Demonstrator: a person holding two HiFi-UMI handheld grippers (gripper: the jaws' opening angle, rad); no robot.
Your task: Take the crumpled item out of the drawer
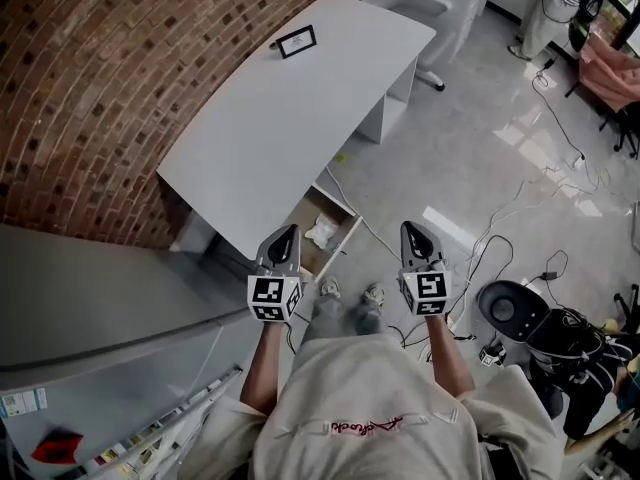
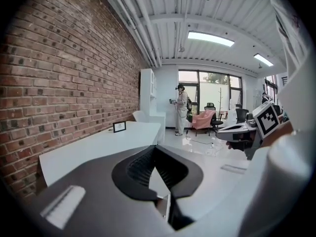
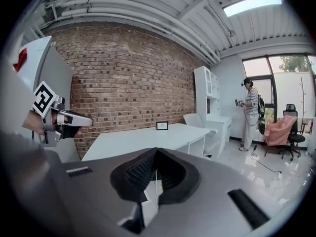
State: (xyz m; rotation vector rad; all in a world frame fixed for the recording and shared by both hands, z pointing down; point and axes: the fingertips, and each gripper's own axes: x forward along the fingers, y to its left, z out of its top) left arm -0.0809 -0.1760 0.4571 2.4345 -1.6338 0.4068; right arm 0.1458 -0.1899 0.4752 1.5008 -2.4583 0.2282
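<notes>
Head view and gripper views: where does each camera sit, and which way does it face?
Head view: on the person's head, looking down at desk, open drawer, crumpled item; shows arms, left gripper, right gripper.
Left gripper view: on that gripper, facing along shut jaws over desk beside brick wall; right gripper at right.
Right gripper view: on that gripper, facing desk; left gripper at left.
Both share desk, frame.

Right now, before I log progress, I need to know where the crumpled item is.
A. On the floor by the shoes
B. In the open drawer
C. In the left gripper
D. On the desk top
B: the head view shows the crumpled item lying inside the open drawer under the desk, while the left gripper and right gripper are shut and empty, short of it.
</notes>
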